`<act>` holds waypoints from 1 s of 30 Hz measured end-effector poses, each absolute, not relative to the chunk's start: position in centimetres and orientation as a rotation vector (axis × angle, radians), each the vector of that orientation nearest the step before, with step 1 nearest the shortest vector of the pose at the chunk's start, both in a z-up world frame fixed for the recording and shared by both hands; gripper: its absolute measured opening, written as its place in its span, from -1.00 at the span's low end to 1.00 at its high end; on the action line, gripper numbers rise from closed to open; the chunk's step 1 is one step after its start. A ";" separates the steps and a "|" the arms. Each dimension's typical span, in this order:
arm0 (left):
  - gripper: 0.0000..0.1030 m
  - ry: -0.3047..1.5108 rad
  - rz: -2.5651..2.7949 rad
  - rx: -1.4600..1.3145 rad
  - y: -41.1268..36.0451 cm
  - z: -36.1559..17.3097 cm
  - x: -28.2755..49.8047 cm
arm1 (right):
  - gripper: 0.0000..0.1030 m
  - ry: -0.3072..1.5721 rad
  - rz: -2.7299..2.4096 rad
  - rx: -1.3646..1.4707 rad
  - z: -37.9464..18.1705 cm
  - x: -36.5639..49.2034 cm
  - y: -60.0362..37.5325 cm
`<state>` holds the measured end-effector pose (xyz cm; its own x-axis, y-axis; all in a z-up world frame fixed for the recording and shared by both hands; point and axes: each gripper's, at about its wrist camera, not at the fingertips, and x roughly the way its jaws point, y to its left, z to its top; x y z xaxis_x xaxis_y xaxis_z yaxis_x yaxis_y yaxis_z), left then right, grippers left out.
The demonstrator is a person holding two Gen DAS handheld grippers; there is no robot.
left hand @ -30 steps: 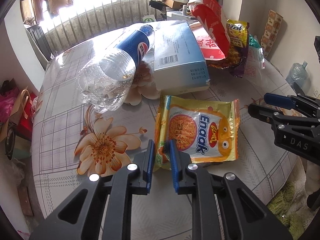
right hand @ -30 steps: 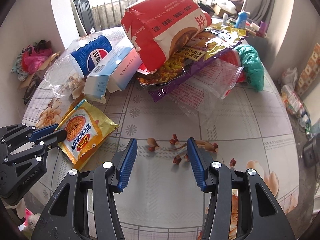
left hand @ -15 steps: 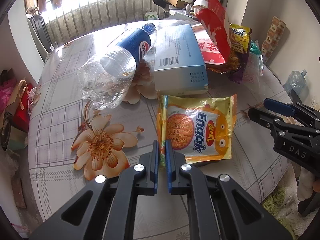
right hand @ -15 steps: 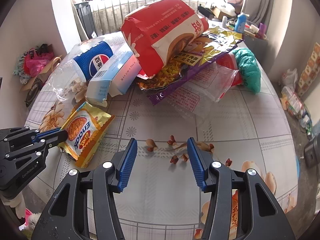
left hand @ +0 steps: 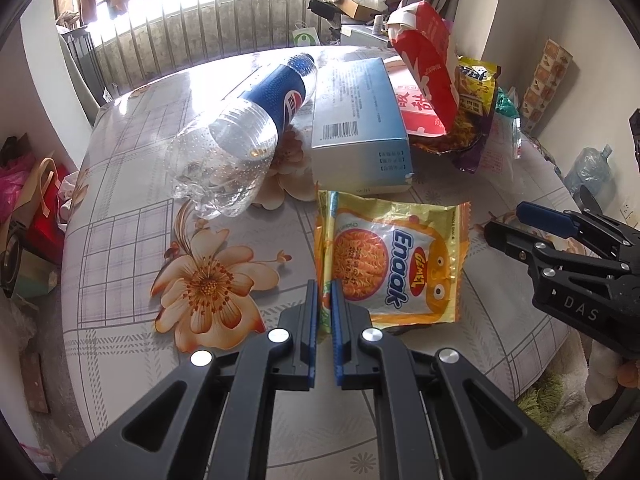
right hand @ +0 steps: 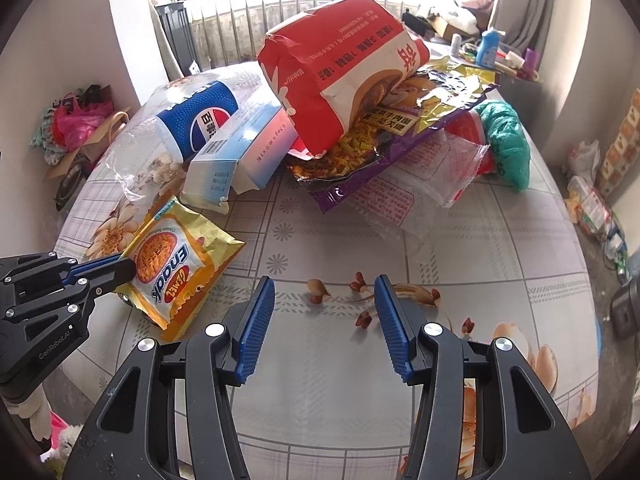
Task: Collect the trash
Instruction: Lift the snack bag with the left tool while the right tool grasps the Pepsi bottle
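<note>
A yellow Enaak noodle packet (left hand: 394, 264) (right hand: 176, 268) lies on the flowered tablecloth near the table's front edge. My left gripper (left hand: 325, 292) (right hand: 120, 266) is shut on the packet's near left edge, the blue pads pinching the foil. My right gripper (right hand: 324, 292) (left hand: 516, 224) hovers open over bare cloth to the right of the packet, nothing between its fingers. Behind the packet lie an empty Pepsi bottle (left hand: 248, 128) (right hand: 192, 120) on its side and a light blue box (left hand: 360, 120) (right hand: 236, 152).
A red and white bag (right hand: 344, 76), a purple and yellow snack wrapper (right hand: 400, 140), a clear plastic wrapper (right hand: 416, 188) and a green bundle (right hand: 508, 144) are piled at the back. Bags (left hand: 24, 200) sit on the floor to the left. The table edge (left hand: 120, 400) is close to me.
My left gripper's jaws closed from a small gap onto the packet's edge. The packet has shifted slightly and its near edge has lifted. The right gripper has stayed put.
</note>
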<state>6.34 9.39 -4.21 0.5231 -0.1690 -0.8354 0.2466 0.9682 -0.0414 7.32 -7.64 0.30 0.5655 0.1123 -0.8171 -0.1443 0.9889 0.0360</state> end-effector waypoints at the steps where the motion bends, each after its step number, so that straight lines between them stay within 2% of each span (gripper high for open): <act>1: -0.89 0.988 -0.249 0.085 9.4 -4.1 6.3 | -0.05 0.957 0.151 -0.037 0.3 7.3 -7.6; 17: -0.89 0.971 -0.249 0.079 9.5 -3.6 5.8 | -0.05 0.951 0.155 -0.029 0.5 7.1 -7.4; 30: -0.89 0.803 -0.325 0.012 9.8 2.7 6.1 | -0.05 0.788 0.117 0.063 4.2 7.1 -11.7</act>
<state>6.05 9.84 2.66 0.6474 -0.2813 -0.7083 0.2901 0.9504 -0.1122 7.06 -11.69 4.22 0.6992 0.1286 -0.7033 -0.0813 0.9916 0.1005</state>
